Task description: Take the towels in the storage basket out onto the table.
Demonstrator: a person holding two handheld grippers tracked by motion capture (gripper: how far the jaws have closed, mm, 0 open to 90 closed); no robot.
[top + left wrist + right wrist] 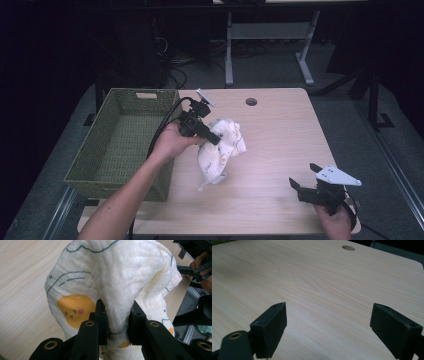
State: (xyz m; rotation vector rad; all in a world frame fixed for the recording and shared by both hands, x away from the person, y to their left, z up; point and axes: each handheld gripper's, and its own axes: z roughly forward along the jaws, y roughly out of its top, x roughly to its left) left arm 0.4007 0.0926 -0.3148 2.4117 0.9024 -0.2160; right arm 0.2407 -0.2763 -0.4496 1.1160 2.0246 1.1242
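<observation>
Here the left gripper (117, 323) has its jaws clamped on a fold of the white printed cloth (221, 149), which hangs bunched over the table (280, 130) just beside the green basket (120, 142). Well apart, the right gripper (306, 176) hovers with jaws spread wide, holding nothing.

I can read no words, numbers, labels or brand names anywhere here. The cloth (110, 277) pinched in my left claw (117, 326) carries only printed drawings: yellow blobs with small faces and thin blue outlines, no lettering.
</observation>
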